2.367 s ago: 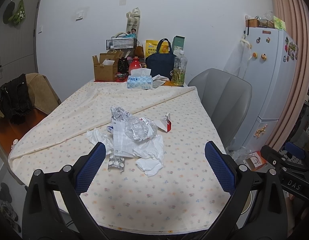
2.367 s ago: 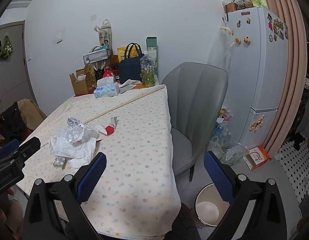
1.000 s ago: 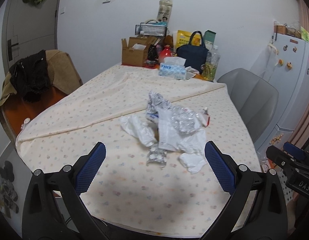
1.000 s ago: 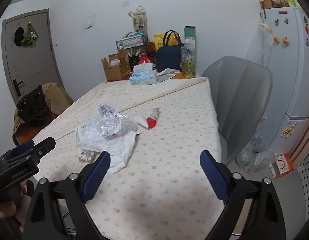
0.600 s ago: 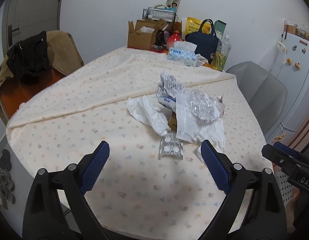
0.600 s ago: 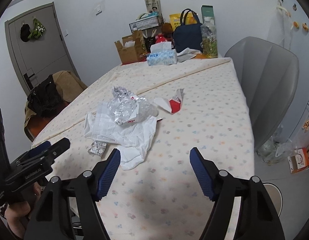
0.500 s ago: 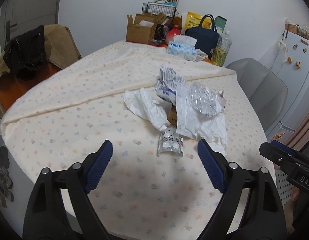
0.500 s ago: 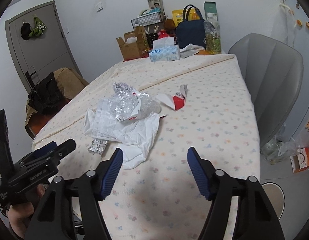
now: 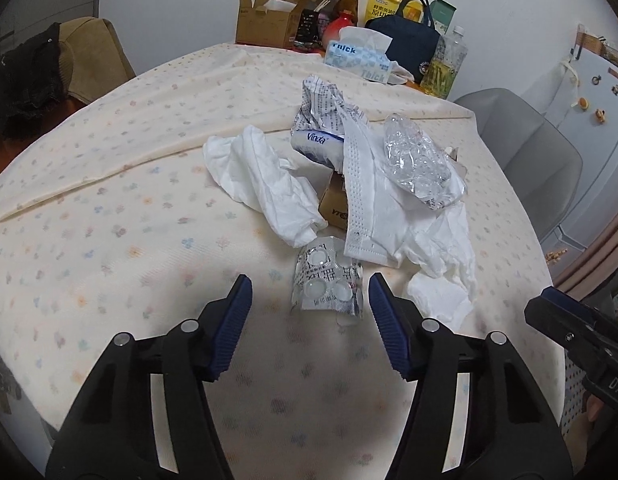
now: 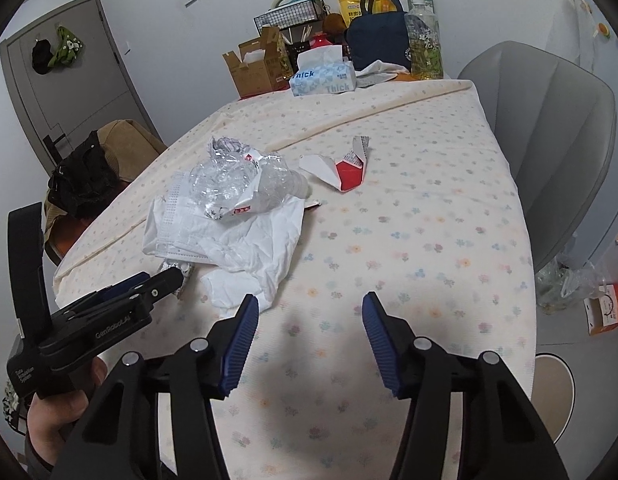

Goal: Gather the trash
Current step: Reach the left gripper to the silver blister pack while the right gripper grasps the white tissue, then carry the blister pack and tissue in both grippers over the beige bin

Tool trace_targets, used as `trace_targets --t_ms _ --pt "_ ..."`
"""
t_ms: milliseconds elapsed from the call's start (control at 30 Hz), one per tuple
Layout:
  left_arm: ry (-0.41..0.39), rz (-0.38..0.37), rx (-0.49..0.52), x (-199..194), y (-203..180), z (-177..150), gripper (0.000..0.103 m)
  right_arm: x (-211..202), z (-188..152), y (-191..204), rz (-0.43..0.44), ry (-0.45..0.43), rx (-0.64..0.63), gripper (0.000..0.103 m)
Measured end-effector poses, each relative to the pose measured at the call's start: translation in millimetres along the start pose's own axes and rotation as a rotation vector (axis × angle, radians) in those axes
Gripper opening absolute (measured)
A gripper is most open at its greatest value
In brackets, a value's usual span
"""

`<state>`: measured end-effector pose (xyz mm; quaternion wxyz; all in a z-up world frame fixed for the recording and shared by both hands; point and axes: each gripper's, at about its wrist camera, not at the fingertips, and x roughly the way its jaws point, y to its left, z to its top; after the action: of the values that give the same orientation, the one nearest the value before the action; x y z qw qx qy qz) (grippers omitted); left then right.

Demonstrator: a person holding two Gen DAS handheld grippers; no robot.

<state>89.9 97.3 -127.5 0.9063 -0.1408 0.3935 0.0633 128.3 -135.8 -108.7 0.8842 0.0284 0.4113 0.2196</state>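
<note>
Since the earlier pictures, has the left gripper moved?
Yes. The left gripper has come forward and down toward the blister pack, which now lies just ahead of its open jaws; the table looks much nearer.

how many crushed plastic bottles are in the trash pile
1. The crushed clear bottle lies on top of the white wrappers at the pile's right side, beside the face mask. More could be hidden under the tissues.

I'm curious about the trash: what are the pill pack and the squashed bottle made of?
The pill pack looks like silvery foil with clear plastic bubbles: it glints, creases and carries print. The squashed bottle looks like thin clear plastic: see-through, glossy, crumpled into sharp facets.
</note>
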Motion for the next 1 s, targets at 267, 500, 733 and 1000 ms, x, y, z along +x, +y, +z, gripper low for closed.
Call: trace_targets --t_ms 267,500,733,1000 --pt "-0.007 -0.047 -0.062 -7.9 11.7 3.9 0.028 19.9 7.1 17.4 0.050 0.035 -0.034 0.045" --pt "-0.045 -0.020 -0.083 -36.3 27.5 3.5 0.028 50.5 10.7 39.2 0.074 0.089 -0.062 0.030" --pt "-0.084 -0.015 -0.075 -55.7 28.3 9.3 0.028 46.1 7.0 31.5 0.095 0.094 -0.038 0.006" --pt "-0.103 -0.066 -0.017 -64.8 -5.7 8.9 0.028 -1.1 4.5 6.9 0.055 0.010 -0.023 0.005"
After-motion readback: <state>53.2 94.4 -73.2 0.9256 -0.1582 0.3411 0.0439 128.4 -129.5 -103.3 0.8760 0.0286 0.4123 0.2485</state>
